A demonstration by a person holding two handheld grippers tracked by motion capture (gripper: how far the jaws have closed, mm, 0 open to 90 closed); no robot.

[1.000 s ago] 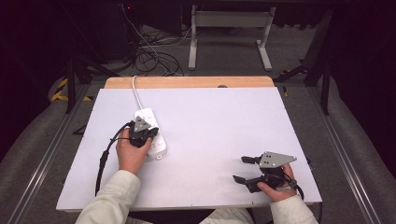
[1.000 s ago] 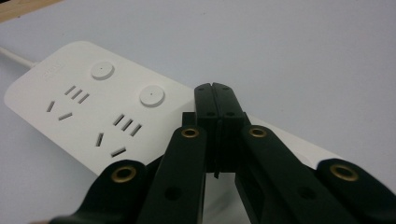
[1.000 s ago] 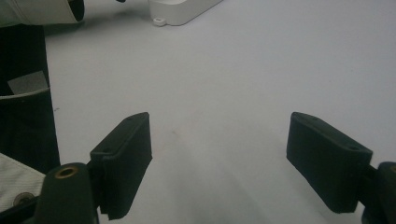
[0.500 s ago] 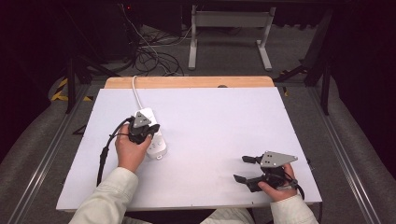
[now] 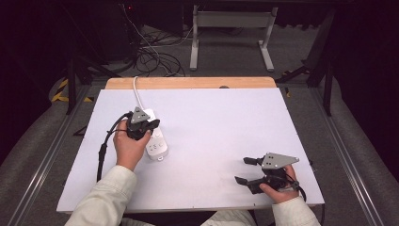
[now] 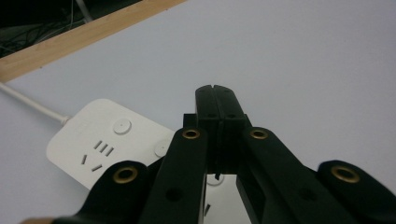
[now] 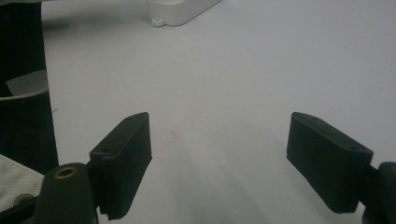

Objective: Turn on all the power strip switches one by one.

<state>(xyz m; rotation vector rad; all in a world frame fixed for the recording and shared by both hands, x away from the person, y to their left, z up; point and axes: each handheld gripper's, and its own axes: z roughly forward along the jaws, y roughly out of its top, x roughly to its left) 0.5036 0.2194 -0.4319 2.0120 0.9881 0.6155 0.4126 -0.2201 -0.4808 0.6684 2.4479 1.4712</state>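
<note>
Left gripper [image 6: 218,100], jaws together and empty, has lifted off the power strip [image 5: 155,141]; its button press looks done. Right gripper [image 7: 229,158] rests, jaws apart.

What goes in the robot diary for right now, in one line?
left tongs: shut, empty, above power strip | right tongs: open, empty | table

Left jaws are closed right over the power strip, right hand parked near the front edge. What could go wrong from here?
1. The left gripper is shut, jaws together above the power strip; pressing down could skid the strip across the smooth table.
2. The strip's white cord runs off the far edge; a pull may drag the strip.
3. The open right gripper sits near the front edge and could slip off.
</note>
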